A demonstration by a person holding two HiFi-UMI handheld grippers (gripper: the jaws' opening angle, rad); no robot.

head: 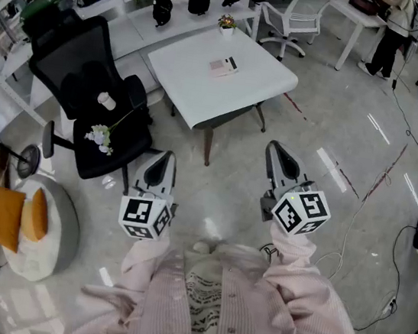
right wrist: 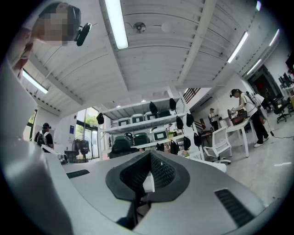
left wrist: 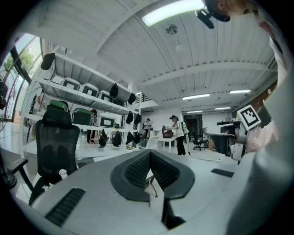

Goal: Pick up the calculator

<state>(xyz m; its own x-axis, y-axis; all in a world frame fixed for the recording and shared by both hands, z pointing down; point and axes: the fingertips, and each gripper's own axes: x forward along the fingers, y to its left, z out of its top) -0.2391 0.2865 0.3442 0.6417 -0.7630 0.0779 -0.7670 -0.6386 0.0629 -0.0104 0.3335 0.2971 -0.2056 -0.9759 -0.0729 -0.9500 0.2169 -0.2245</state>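
Both tongs are pressed together and empty: left tongs (head: pixel 164 160) and right tongs (head: pixel 278 155), low in the middle. The calculator (head: pixel 224 66) lies on the white table (head: pixel 190 82) up top.

Left tool (left wrist: pixel 149 158) matt grey plastic, ribbed black pads (left wrist: pixel 138 170); table (head: pixel 197 84) smooth, matt; floor (head: pixel 222 180) glossy.

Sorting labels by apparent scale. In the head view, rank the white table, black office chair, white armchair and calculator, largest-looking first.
1-2. white table and black office chair: alike in spread, not ranked.
3. white armchair, farther away.
4. calculator, smallest, lying on the table.
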